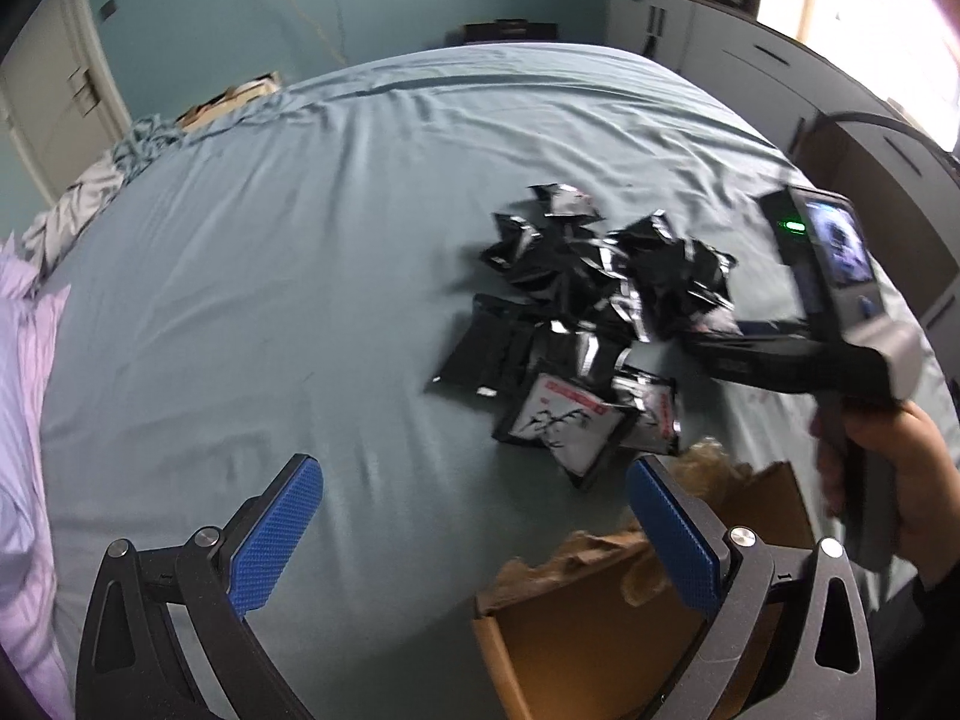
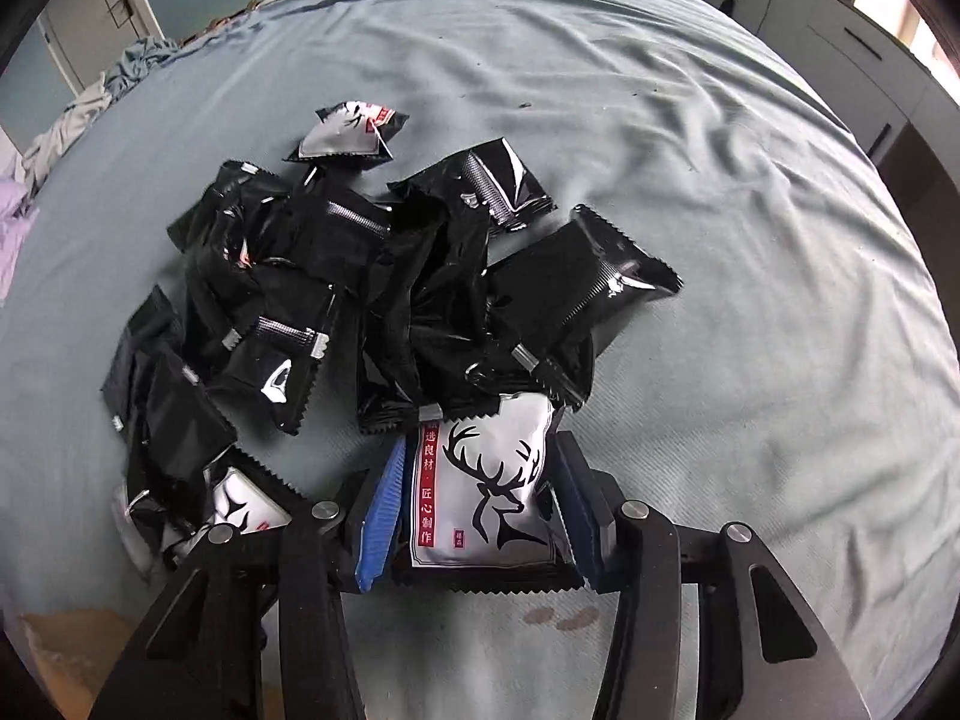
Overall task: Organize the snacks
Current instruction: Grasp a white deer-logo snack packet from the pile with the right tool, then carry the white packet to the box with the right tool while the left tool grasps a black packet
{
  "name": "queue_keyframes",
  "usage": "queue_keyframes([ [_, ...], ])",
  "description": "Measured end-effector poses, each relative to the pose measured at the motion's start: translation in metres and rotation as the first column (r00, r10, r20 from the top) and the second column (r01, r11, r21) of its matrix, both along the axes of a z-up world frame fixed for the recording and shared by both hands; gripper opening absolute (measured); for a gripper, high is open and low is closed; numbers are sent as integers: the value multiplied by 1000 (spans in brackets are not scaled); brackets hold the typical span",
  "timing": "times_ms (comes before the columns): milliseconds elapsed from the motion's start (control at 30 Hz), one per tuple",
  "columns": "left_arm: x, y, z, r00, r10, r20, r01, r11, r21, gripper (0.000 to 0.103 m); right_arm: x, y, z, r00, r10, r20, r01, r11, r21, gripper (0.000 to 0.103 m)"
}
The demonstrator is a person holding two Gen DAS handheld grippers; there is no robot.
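A pile of black and white snack packets lies on the blue-grey bed sheet; the pile also fills the right wrist view. My right gripper is shut on a white packet with a black deer print at the pile's near edge. In the left wrist view the right gripper's body reaches into the pile from the right. My left gripper is open and empty above the sheet, left of an open cardboard box.
The cardboard box holds crumpled brown paper. Crumpled clothes and a lilac striped cloth lie along the bed's left side. White cabinets stand at the far right. The box's corner shows bottom left in the right wrist view.
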State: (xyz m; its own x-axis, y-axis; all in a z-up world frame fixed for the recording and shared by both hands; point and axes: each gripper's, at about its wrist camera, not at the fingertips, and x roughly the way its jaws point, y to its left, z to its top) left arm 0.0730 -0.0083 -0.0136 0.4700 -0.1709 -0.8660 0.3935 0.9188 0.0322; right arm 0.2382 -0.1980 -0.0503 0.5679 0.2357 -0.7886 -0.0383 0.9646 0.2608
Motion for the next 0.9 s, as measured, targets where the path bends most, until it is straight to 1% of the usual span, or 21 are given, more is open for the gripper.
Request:
queue_keyframes([
  [100, 5, 10, -7, 999, 38, -31, -39, 999, -18, 103, -15, -11, 7, 1000, -17, 18, 16, 999, 45, 43],
  [200, 10, 23, -13, 993, 76, -91, -82, 994, -69, 103, -44, -24, 28, 998, -35, 60, 29, 995, 94, 43],
  [267, 12, 31, -17, 987, 101, -127, -114, 989, -97, 103, -61, -31, 38, 996, -26, 90, 14, 992, 126, 43],
  [400, 11, 37, -20, 983, 134, -123, -144, 986, -83, 103, -100, -35, 50, 991, -2, 134, -14, 992, 123, 43],
  [533, 6, 38, -20, 985, 127, -117, -136, 988, -69, 103, -137, -42, 51, 991, 5, 132, -26, 988, 155, 43],
  [700, 5, 31, -18, 983, 66, -174, -87, 989, -118, 103, -185, -53, 60, 988, 1, 156, -33, 979, 200, 43],
  [800, 14, 20, -19, 982, 44, -183, -65, 992, -110, 103, -195, -57, 62, 985, -9, 173, -30, 975, 221, 43],
  [867, 23, 13, -19, 985, 43, -164, -58, 995, -85, 103, -195, -57, 62, 983, -18, 181, -22, 977, 214, 43],
  [900, 31, 8, -20, 988, 45, -148, -54, 997, -58, 103, -192, -59, 62, 983, -24, 181, -15, 976, 216, 43],
])
